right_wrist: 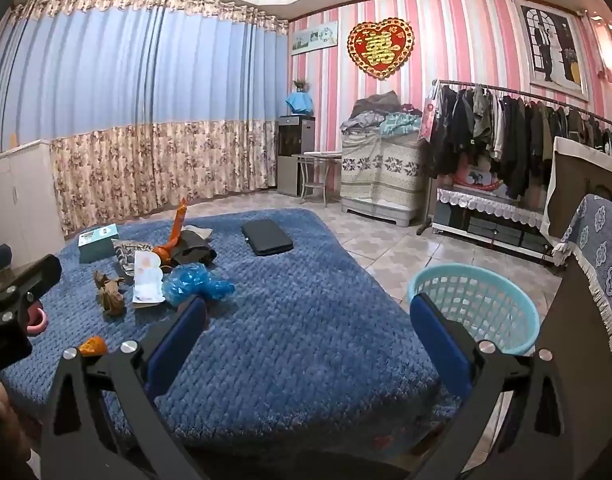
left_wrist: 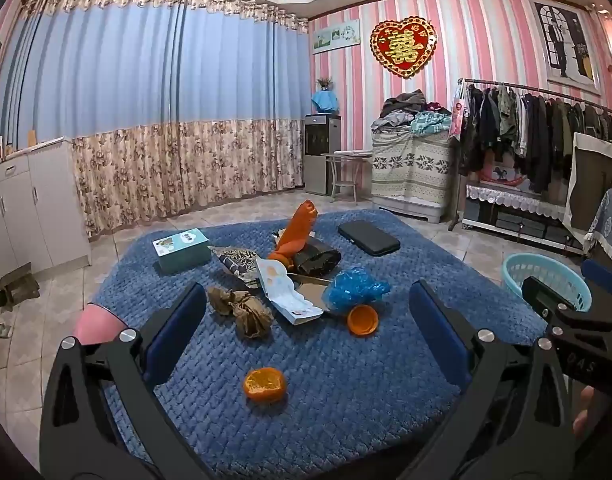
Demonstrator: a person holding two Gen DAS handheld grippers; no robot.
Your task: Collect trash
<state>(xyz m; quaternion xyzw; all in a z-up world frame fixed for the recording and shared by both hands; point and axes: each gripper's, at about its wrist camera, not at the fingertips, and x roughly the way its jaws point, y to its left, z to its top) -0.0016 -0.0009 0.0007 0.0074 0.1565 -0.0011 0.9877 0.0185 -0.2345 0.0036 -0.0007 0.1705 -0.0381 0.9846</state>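
Trash lies on a blue rug (left_wrist: pixel 346 392): an orange peel (left_wrist: pixel 265 385), crumpled brown paper (left_wrist: pixel 242 307), an orange lid (left_wrist: pixel 362 319), a blue plastic bag (left_wrist: pixel 356 289), a torn white carton (left_wrist: pixel 284 294), an orange bag (left_wrist: pixel 300 232) and a dark bag (left_wrist: pixel 318 259). My left gripper (left_wrist: pixel 306 320) hovers open over the rug, the peel just below and between its fingers. My right gripper (right_wrist: pixel 308 330) is open with nothing in it, over bare rug. A light blue basket (right_wrist: pixel 474 306) stands on the floor just beyond its right finger (right_wrist: pixel 438 336).
A teal box (left_wrist: pixel 182 249) and a black case (left_wrist: pixel 368 237) also rest on the rug. A pink object (left_wrist: pixel 94 324) sits at the rug's left edge. White cabinets (left_wrist: pixel 30 208) stand left, a clothes rack (left_wrist: pixel 546 128) and covered furniture right.
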